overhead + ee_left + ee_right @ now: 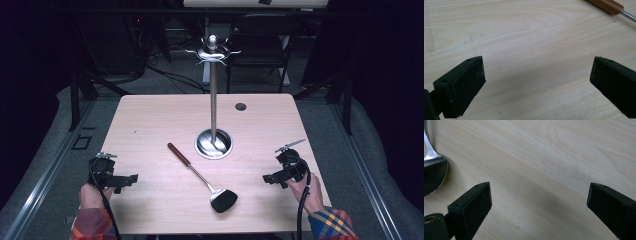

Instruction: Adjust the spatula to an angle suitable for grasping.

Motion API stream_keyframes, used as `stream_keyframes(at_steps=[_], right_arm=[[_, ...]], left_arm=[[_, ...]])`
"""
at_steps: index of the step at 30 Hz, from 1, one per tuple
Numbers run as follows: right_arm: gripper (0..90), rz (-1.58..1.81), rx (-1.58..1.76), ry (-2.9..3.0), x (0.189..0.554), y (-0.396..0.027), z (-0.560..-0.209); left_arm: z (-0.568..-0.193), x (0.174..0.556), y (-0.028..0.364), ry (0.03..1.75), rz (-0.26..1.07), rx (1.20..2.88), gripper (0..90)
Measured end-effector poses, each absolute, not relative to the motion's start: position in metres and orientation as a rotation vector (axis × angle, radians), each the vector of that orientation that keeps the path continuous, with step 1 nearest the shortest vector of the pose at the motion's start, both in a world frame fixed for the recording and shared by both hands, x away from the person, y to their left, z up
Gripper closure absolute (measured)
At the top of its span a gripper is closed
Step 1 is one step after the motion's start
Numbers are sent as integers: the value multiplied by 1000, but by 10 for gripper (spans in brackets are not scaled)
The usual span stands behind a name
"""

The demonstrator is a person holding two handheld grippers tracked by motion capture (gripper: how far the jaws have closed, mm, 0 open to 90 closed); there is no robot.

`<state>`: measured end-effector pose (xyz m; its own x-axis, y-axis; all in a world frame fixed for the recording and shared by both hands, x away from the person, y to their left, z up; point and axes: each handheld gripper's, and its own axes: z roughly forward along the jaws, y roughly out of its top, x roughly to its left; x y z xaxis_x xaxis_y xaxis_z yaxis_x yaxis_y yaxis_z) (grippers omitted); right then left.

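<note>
Pale wood table (150, 125); a wooden-handled spatula (202, 178) lies diagonally near its front edge, before a hook stand (213, 95). My left gripper (131, 178) and right gripper (267, 178), jaws wide and empty, flank it, seemingly ready to reach.

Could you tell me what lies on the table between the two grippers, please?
The spatula lies between the left gripper and right gripper, seen in the high view.

The pale wood-grain rectangular surface (150, 125) has rounded corners and a small dark round hole (240, 106) near its far edge. A tall polished metal utensil stand with a round dished base (213, 143) stands at centre. Just beside it lies a brown-handled metal spatula with a black blade (200, 177), angled diagonally.
</note>
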<state>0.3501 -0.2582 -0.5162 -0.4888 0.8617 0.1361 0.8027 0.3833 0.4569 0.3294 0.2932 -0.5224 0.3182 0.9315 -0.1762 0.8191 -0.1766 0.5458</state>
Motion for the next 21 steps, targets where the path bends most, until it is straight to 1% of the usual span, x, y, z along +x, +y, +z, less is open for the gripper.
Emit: stream_keyframes(at_steps=[2, 6, 16, 21], right_arm=[[52, 716, 1505, 2519, 350, -254, -517], [58, 677, 1446, 2576, 350, -242, -516], [65, 661, 1378, 2629, 351, -220, -516], [76, 708, 1327, 2653, 352, -203, -513]], left_arm=[[-523, 330, 292, 1528, 258, 2052, 1], [-526, 331, 283, 1479, 247, 2158, 10], [-527, 331, 283, 1482, 247, 2168, 2], [-527, 331, 282, 1485, 248, 2168, 2]])
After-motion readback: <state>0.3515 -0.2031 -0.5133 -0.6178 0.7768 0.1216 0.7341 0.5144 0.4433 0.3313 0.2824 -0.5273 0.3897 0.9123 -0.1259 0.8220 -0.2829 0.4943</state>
